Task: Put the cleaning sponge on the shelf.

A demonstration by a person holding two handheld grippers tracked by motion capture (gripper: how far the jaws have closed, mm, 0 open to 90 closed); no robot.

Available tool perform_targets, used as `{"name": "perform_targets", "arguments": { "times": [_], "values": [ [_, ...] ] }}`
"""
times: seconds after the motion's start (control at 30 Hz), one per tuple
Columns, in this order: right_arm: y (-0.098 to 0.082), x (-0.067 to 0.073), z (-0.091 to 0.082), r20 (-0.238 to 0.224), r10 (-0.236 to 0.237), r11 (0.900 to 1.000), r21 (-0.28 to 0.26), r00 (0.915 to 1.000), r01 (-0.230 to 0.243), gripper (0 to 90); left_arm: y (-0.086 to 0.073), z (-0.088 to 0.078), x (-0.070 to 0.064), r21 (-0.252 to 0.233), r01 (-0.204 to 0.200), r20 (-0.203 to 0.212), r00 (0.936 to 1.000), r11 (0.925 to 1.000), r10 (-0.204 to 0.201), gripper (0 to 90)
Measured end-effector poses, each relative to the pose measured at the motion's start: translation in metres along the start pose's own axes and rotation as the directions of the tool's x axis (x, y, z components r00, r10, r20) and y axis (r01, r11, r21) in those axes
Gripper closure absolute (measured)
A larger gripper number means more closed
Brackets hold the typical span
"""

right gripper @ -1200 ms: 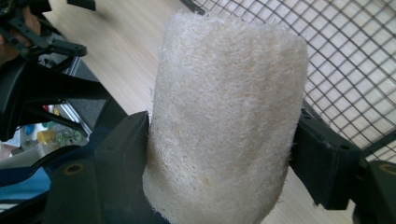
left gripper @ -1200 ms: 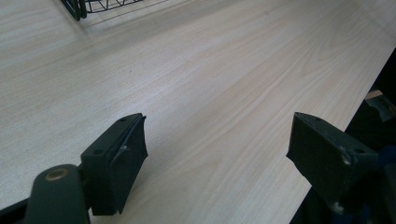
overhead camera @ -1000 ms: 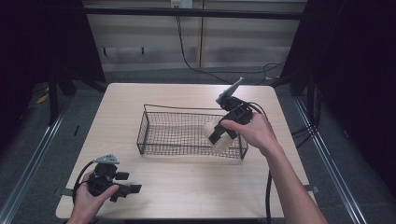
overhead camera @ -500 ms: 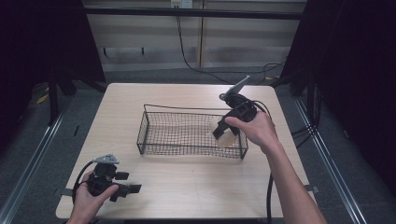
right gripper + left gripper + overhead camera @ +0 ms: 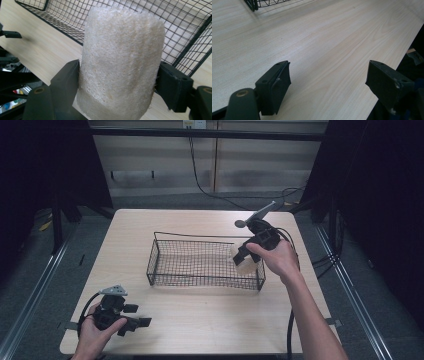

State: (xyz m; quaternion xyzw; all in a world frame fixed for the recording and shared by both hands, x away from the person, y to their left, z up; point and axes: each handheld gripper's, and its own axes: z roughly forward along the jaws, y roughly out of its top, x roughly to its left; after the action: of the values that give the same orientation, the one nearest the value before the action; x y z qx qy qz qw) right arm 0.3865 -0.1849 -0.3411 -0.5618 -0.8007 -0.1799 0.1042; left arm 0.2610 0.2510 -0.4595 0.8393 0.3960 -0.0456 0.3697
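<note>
Nothing on the left side has moved since a second ago: the left gripper (image 5: 131,321) rests low on the wooden table (image 5: 200,320), near the front edge, with a hand around it. In the left gripper view its two black jaws stand wide apart with only bare wood between them. They hold nothing. A corner of the wire basket (image 5: 262,3) peeks in at the top of that view, well apart from the jaws.

Next comes the wire basket (image 5: 200,262) in the middle of the table. It looks bare inside, as far as I can see through the mesh.

Over on the right, the right gripper (image 5: 244,259) has slid a little since a second ago. It now hangs by the right end of the basket, close to the end wall. Its jaws pinch a pale, fuzzy sponge roll (image 5: 120,65), one black pad pressed on each side. The roll stands up tall between the pads in the right gripper view, and the basket's mesh (image 5: 175,27) shows just behind it. From the high view the sponge roll (image 5: 246,265) sits right at the basket's right end, but I cannot tell if it is over the inside or over the rim.

I think the job is to put the roll into the basket. It looks close to done. The hand needs to get the roll over the mesh floor, go down, and let go. If it drops too soon, the roll could hit the rim and tumble onto the table.
</note>
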Motion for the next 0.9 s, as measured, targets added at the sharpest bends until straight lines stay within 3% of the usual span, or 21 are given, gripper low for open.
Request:
{"name": "perform_targets", "arguments": {
  "times": [0.4,0.63,0.9],
  "values": [
    [0.003,-0.017,0.014,0.034,0.096,0.995,-0.01,0.9948,-0.096,24.7,0.0,0.0,0.0,-0.004,0.0,-0.003,1.0,1.0,0.0,19.1],
    [0.001,-0.022,0.02,0.049,0.106,0.994,-0.009,0.9931,-0.106,24.6,0.0,0.0,0.0,-0.003,0.003,-0.002,1.0,1.0,-0.003,19.1],
    [0.001,-0.029,0.026,0.084,0.16,0.987,-0.012,0.9837,-0.159,24.7,0.0,0.001,0.0,0.002,-0.003,-0.002,1.0,1.0,0.003,19.1]
  ]
}}
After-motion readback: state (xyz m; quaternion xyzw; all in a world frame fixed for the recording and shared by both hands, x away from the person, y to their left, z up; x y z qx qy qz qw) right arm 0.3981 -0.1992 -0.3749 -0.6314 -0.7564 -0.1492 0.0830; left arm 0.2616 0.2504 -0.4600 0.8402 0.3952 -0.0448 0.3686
